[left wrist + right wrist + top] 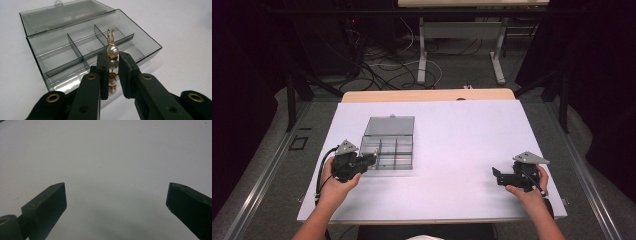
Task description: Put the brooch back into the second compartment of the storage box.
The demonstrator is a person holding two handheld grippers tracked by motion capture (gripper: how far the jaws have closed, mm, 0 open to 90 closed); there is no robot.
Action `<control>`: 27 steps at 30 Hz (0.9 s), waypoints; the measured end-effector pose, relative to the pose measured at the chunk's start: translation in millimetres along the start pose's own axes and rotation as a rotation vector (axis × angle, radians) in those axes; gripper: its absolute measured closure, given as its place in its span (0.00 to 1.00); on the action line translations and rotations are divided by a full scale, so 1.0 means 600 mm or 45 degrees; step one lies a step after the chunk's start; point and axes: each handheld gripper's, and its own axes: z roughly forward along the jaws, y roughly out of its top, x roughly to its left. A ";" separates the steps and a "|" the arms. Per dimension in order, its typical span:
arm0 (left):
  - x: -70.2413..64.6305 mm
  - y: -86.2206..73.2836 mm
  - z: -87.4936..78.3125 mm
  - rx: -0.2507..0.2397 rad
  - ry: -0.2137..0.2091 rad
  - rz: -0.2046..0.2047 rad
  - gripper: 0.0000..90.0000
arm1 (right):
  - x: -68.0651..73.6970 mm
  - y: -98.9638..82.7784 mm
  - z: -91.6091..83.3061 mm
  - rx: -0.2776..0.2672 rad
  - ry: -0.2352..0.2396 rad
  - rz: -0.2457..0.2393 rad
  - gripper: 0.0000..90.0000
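A clear grey plastic box [390, 150] with several compartments lies on the white table, its lid [390, 125] folded back flat. My left gripper [111, 62] is shut on a string of pearl beads [112, 64] with gold spacers and a gold wire loop on top. It holds the beads upright just at the box's near edge [147, 55]. In the high view the left gripper [373, 159] sits at the box's left front corner. My right gripper [495, 176] rests low at the table's right side, its jaws wide open with nothing but bare table [112, 170] between them.
The white table top [462, 140] stretches between the box and the right gripper. Beyond the far edge are table legs [422, 55] and tangled cables [382, 70] on the floor. Dark frame posts [291, 100] stand at both sides.
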 end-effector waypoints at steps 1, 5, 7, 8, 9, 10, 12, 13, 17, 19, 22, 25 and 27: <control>0.001 0.000 -0.001 -0.005 0.002 0.009 0.89 | 0.001 0.000 -0.001 0.004 -0.004 0.003 0.03; 0.005 0.004 -0.004 -0.005 0.021 0.054 0.89 | 0.001 0.000 0.000 0.003 -0.001 0.003 0.03; 0.006 0.005 -0.004 -0.009 0.030 0.067 0.89 | 0.001 0.000 0.000 0.005 -0.002 0.005 0.03; 0.006 0.005 -0.004 -0.010 0.032 0.074 0.89 | 0.001 0.000 0.000 0.005 -0.002 0.005 0.03; 0.007 0.005 -0.004 -0.011 0.032 0.076 0.89 | 0.001 0.000 0.000 0.004 -0.002 0.004 0.03; 0.007 0.006 -0.004 -0.012 0.033 0.077 0.89 | 0.001 0.000 0.000 0.003 -0.002 0.001 0.03; 0.008 0.006 -0.005 -0.013 0.042 0.090 0.89 | 0.001 0.000 0.000 0.004 -0.002 0.003 0.03; 0.009 0.007 -0.005 -0.016 0.047 0.095 0.89 | 0.001 0.000 0.000 0.005 -0.002 0.006 0.03; 0.010 0.010 -0.005 -0.030 0.066 0.103 0.89 | 0.001 0.000 0.001 0.004 -0.002 0.002 0.03; 0.012 0.012 -0.005 -0.020 0.078 0.118 0.89 | 0.001 0.000 0.001 0.004 0.000 0.002 0.03; 0.012 0.014 -0.003 -0.013 0.085 0.128 0.89 | 0.002 0.000 0.001 0.005 0.003 0.002 0.03; 0.014 0.018 0.000 -0.010 0.092 0.139 0.89 | 0.002 0.000 0.001 0.006 -0.003 0.007 0.03; 0.016 0.021 0.002 -0.012 0.093 0.146 0.89 | 0.002 0.000 0.001 0.006 -0.006 0.006 0.03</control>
